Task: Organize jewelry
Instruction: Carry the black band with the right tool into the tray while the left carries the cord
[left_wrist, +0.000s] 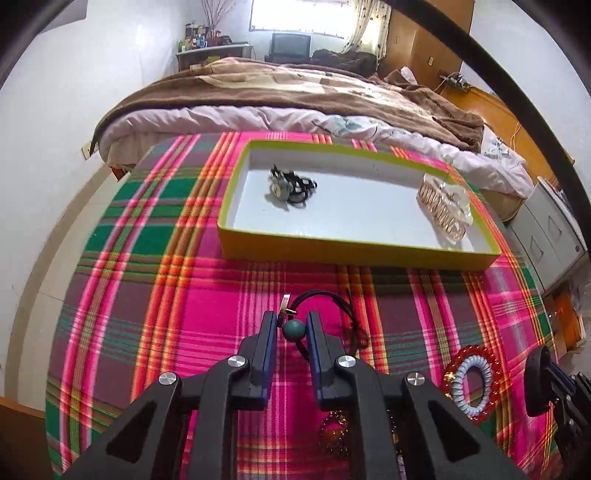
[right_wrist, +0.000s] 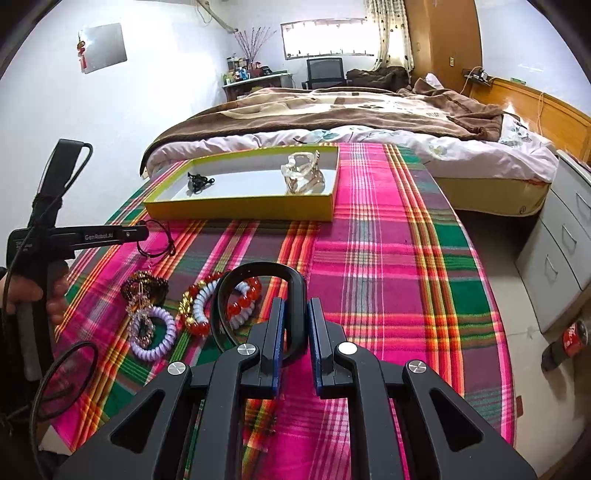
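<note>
Left gripper (left_wrist: 292, 325) and right gripper (right_wrist: 296, 325) tilt downward, jaws closed.

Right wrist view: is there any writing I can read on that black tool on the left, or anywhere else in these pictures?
"GenRobot.AI": white letters on the side of the left gripper, seen in the right wrist view.
Small white print on the gripper's body, farther left: too small to read.
Red label on the dark bottle lying on the floor: blurred, unreadable.
Nothing else legible.

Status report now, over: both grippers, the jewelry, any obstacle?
Left gripper shut on black cord necklace at its green bead. Right gripper shut on black headband. Yellow tray ahead, path clear.
</note>
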